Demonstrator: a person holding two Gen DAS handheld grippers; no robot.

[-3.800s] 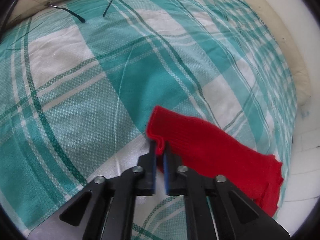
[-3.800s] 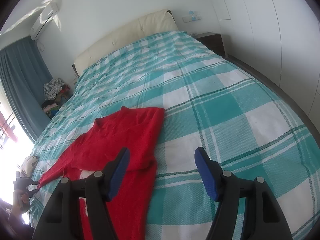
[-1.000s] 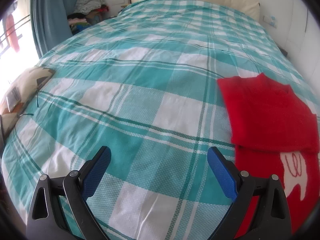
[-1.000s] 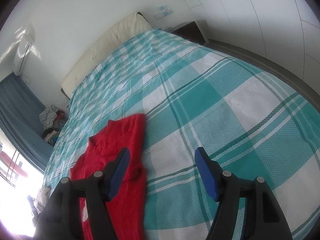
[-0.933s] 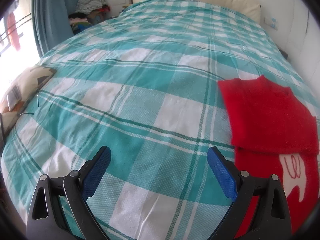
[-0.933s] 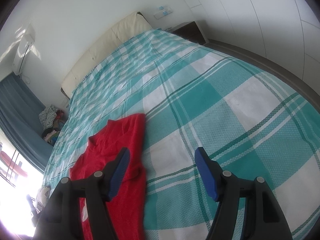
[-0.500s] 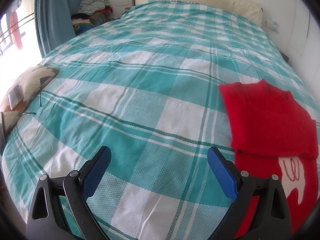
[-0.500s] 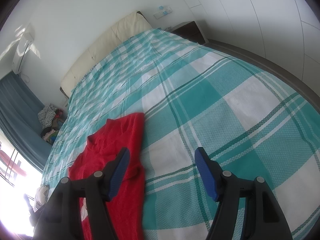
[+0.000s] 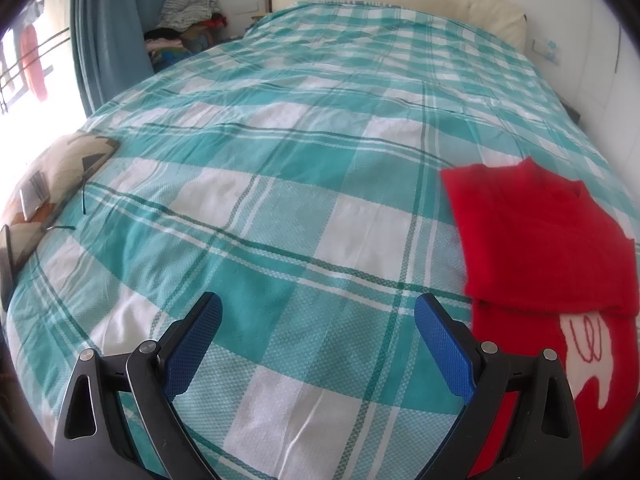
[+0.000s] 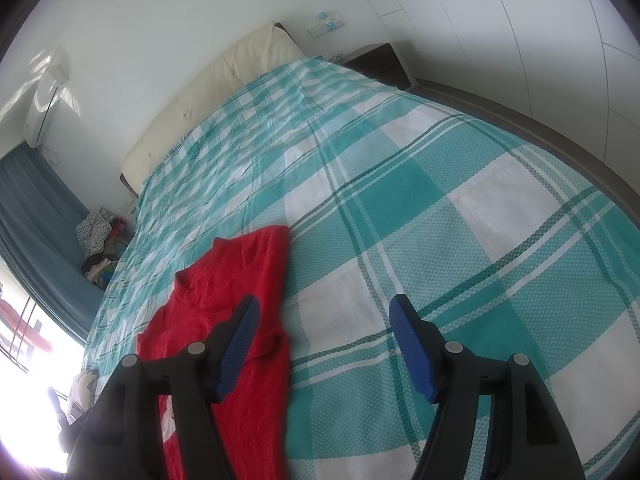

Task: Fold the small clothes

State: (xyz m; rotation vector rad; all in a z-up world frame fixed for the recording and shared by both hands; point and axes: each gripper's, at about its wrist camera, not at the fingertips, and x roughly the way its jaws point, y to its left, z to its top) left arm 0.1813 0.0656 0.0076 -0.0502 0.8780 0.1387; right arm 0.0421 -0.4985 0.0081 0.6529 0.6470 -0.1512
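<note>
Across the bed, the teal-and-white checked bedspread (image 9: 288, 208) lay broad and lightly creased, its weave pebbly. On it, toward my right, rested the red sweater (image 9: 532, 240), fuzzy knit, its top half now doubled down over the white motif, where seconds before I had been pinching its edge. I judged one fold done and another due. My left gripper (image 9: 318, 344) stood released and empty over bare cloth; my right gripper (image 10: 324, 344) likewise gaped, grasping nothing, beside the sweater's edge.
</note>
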